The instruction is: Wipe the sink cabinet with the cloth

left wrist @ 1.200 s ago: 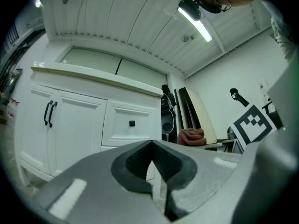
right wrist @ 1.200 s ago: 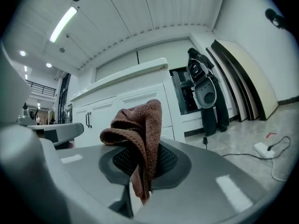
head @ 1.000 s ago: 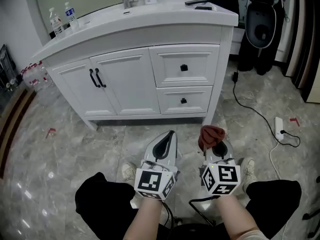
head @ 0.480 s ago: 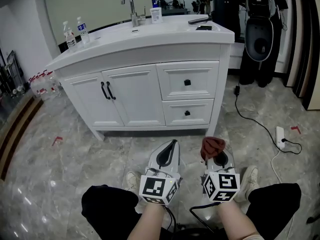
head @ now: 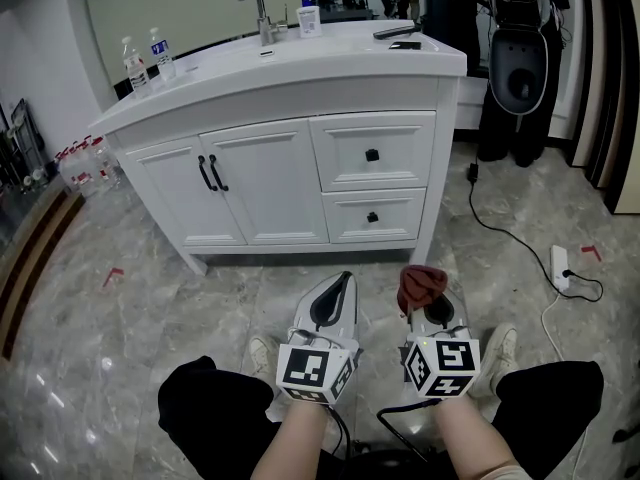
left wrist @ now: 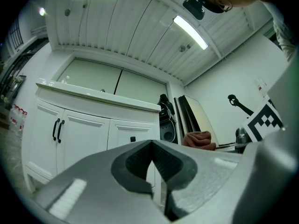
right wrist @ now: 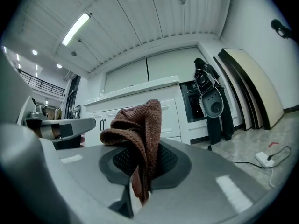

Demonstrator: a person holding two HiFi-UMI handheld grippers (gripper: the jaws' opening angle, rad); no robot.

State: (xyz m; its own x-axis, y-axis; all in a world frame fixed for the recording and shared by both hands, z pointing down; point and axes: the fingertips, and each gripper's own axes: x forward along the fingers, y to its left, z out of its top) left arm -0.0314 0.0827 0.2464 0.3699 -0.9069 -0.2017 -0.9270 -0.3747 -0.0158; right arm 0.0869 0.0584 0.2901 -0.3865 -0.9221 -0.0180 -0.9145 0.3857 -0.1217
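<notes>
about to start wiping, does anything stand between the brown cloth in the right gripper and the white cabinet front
Nothing visible does. Only bare grey marble floor lies between the brown knitted cloth, pinched in the right gripper, and the white wooden sink cabinet. The black cable lies off to the right.

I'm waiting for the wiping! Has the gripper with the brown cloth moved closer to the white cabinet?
No. The right gripper, shut on the reddish-brown knitted cloth, sits just as near the white sink cabinet as before.
</notes>
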